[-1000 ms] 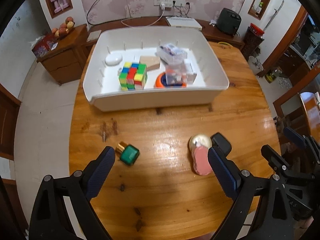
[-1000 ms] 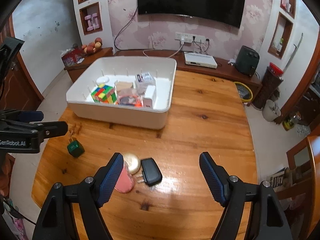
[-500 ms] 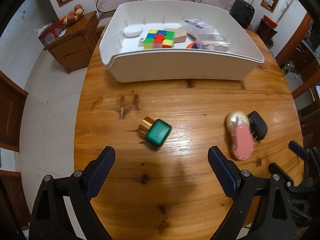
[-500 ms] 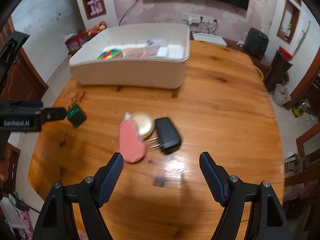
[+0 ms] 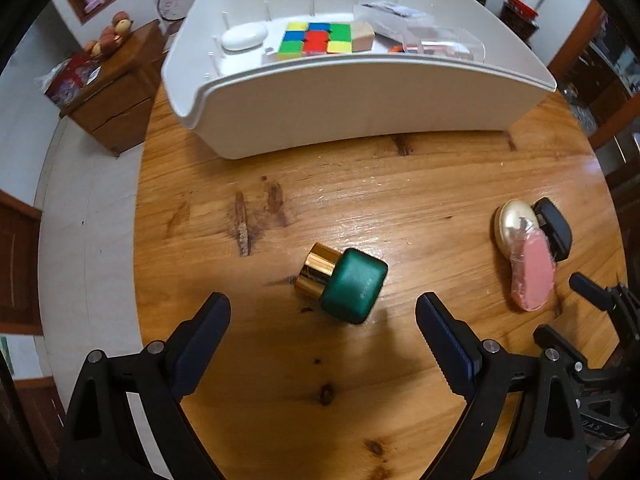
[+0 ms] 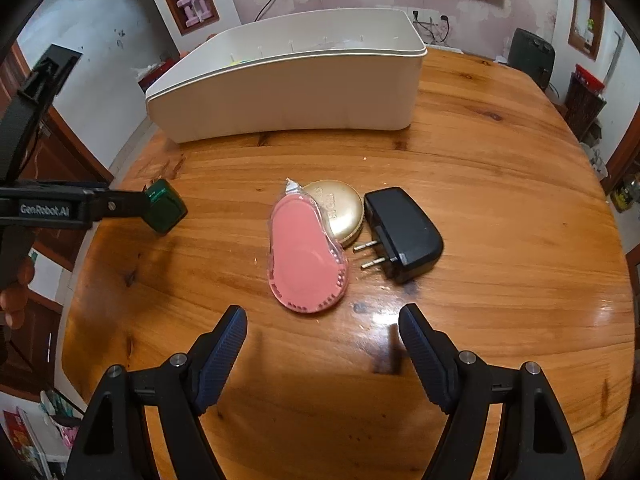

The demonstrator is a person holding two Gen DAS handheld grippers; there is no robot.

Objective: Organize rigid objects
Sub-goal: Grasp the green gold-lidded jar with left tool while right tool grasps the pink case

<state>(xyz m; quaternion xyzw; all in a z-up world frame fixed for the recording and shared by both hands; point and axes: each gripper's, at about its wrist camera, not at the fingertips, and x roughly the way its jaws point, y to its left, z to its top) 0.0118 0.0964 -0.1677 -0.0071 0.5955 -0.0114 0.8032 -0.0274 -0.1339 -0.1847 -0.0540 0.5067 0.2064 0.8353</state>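
Note:
A green bottle with a gold cap point(image 5: 343, 283) lies on the wooden table point(image 5: 400, 208), just ahead of my open, empty left gripper point(image 5: 322, 312); it also shows in the right wrist view point(image 6: 165, 211). A pink tape dispenser point(image 6: 306, 254), a gold round compact point(image 6: 335, 210) and a black plug adapter point(image 6: 402, 232) lie together ahead of my open, empty right gripper point(image 6: 322, 322). The pink tape dispenser point(image 5: 534, 272) also shows at the right of the left wrist view. A white bin point(image 5: 360, 96) at the back holds a colour cube point(image 5: 316, 38), a white mouse point(image 5: 244, 36) and clear boxes point(image 5: 432, 40).
A wooden cabinet point(image 5: 108, 92) stands off the table's left edge. The left gripper's arm point(image 6: 60, 208) reaches in from the left in the right wrist view. A black appliance point(image 6: 534, 58) stands behind the table at the right.
Both grippers have dropped lower and moved closer to the table. The green bottle now lies between the left fingers' line; the pink dispenser group is nearer the right gripper.

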